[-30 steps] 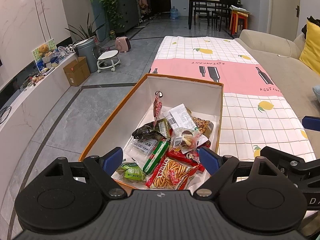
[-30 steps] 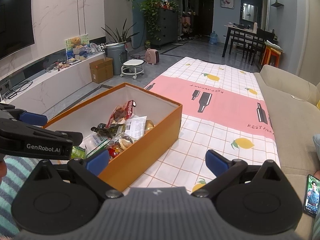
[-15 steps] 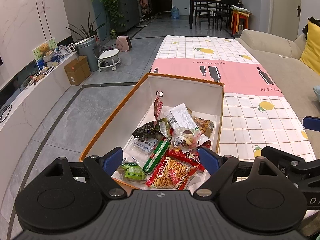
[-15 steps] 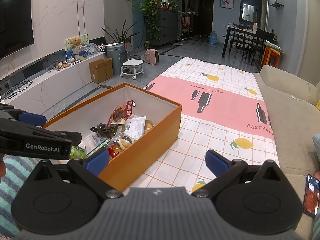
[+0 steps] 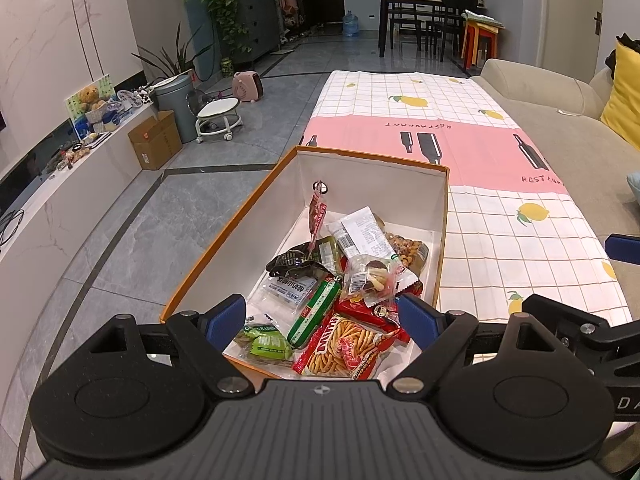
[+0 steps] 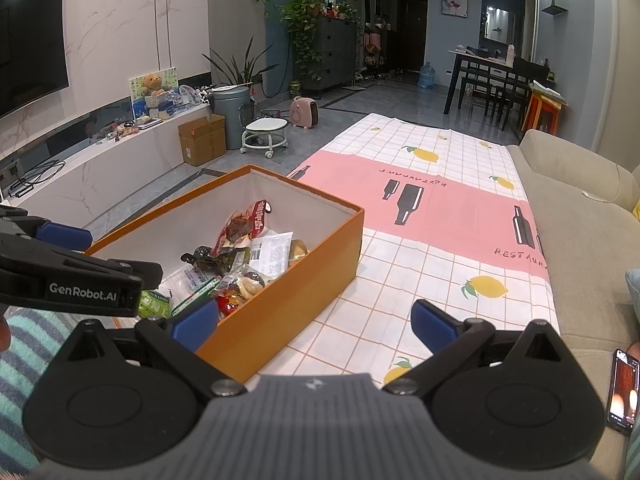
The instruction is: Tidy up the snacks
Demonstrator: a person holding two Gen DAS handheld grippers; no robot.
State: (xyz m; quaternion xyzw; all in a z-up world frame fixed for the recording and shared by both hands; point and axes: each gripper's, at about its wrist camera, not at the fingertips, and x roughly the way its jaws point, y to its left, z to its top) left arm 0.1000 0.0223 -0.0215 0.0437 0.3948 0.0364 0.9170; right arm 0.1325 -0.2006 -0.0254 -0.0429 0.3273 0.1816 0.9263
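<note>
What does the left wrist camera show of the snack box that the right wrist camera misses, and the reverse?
Left wrist only: the near end of the box floor, with the red pack of stick snacks lying flat.

Right wrist only: the box's orange outer wall, a phone on the sofa, and the left gripper from the side.

Both: the orange box on the tablecloth, the green sausage stick and the snack pile; each gripper's jaws are open and empty.

"GenRobot.AI" stands in white on the black left gripper (image 6: 82, 276), seen from the right wrist. The tablecloth (image 6: 452, 216) carries "RESTAU…", cut off at its edge, and the same word inverted farther off. Snack wrapper print in the box (image 6: 288, 300) is too small to read.
</note>
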